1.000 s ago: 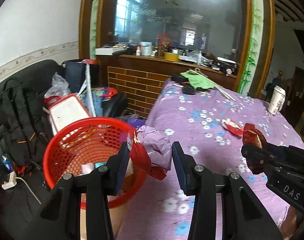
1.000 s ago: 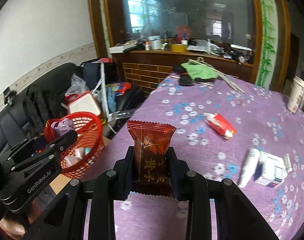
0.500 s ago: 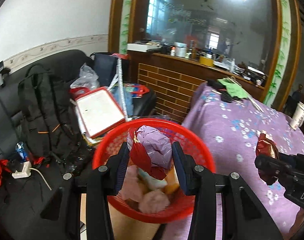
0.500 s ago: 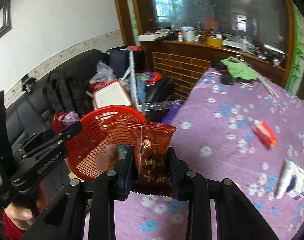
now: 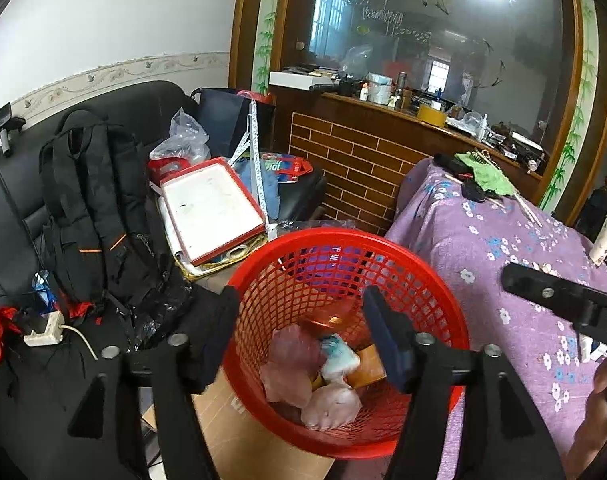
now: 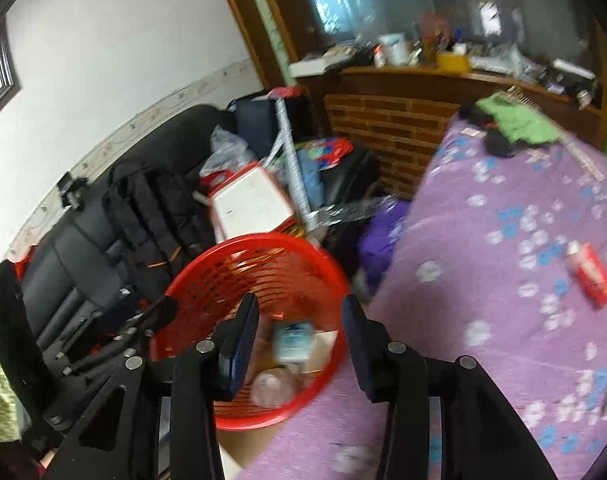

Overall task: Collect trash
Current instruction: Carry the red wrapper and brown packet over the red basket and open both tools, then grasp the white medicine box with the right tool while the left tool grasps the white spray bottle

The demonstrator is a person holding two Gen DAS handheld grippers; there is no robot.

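A: Where is the trash?
B: Most of it lies in the round red plastic mesh basket (image 5: 343, 264), which stands on a brown cardboard box (image 5: 255, 444) just left of the worktop under the purple flowered cloth (image 5: 503, 248). Inside are crumpled pale pink wrappers (image 5: 327, 400), a small white and teal packet (image 5: 337, 360) and something orange, blurred.

A: And the jaws?
B: The left gripper (image 5: 303, 332) hangs over the basket with its jaws opening, nothing between them, only the basket's contents below. The right gripper (image 6: 299, 336) is over the near right rim of the same basket (image 6: 259, 264); its jaws are opening too, and they are empty. That view is smeared by motion.

A: Anything left on the worktop?
B: A red and white packet (image 6: 589, 272) lies on the cloth, well apart from the basket, to the right. At the far end sit a green cloth (image 6: 515, 120) and some dark items.

A: To the left?
B: A black sofa (image 5: 7, 208) with a black backpack (image 5: 91, 208) and a red-edged white tray (image 5: 211, 208).
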